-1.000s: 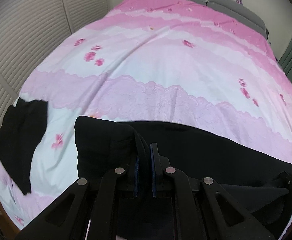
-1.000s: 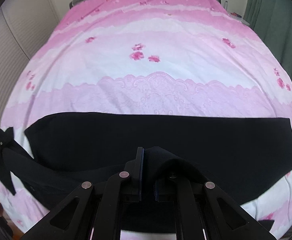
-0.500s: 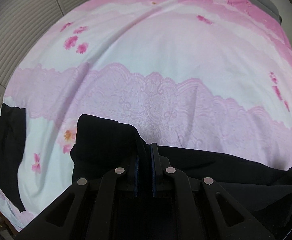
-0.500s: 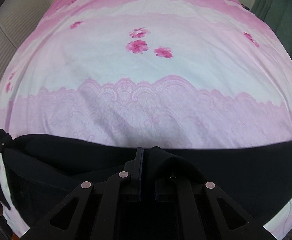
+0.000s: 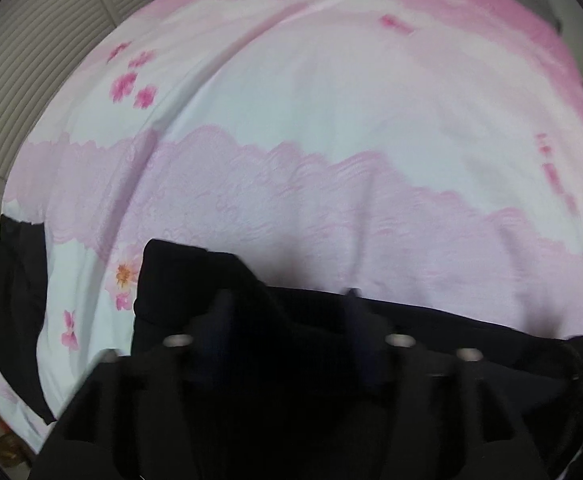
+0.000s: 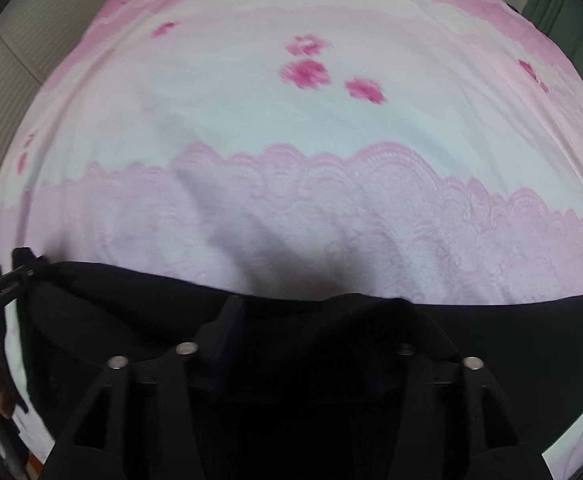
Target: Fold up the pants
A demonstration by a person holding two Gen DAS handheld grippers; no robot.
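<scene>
Black pants (image 5: 431, 328) – blurred against dark gripper fingers (image 5: 221, 320)

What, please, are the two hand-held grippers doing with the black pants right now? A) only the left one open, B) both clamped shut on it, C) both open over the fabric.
C: the left hand-held gripper and the right hand-held gripper both show fingers spread wide over the pants.
</scene>
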